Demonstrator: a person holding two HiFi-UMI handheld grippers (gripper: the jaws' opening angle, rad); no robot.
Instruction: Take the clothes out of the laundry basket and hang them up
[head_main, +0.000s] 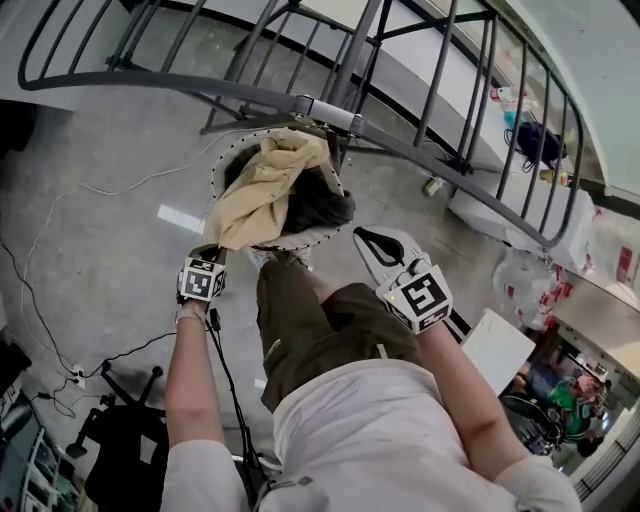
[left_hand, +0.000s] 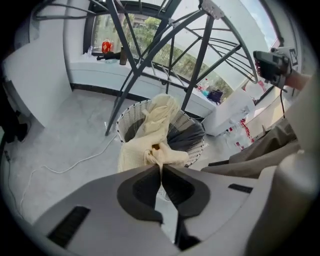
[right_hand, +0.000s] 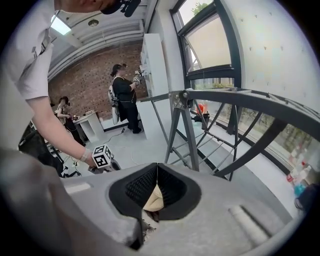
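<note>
A white mesh laundry basket (head_main: 226, 160) stands on the floor under the dark metal drying rack (head_main: 330, 110). A cream garment (head_main: 262, 185) spills over the basket's near-left rim, with a dark grey garment (head_main: 322, 208) beside it. My left gripper (head_main: 212, 252) is at that rim, shut on a fold of the cream garment (left_hand: 156, 131); its jaws (left_hand: 161, 164) meet on the cloth. My right gripper (head_main: 364, 236) hovers just right of the basket, shut, with nothing between its tips (right_hand: 157, 166). The basket (left_hand: 131, 116) and dark garment (left_hand: 186, 137) lie beyond the left jaws.
The rack's curved rails (right_hand: 235, 97) arch over the basket. A white cable (head_main: 120, 185) crosses the floor at left, and a black chair (head_main: 130, 440) stands near my left side. White bags (head_main: 528, 282) sit at right. Other people (right_hand: 123, 97) stand far back.
</note>
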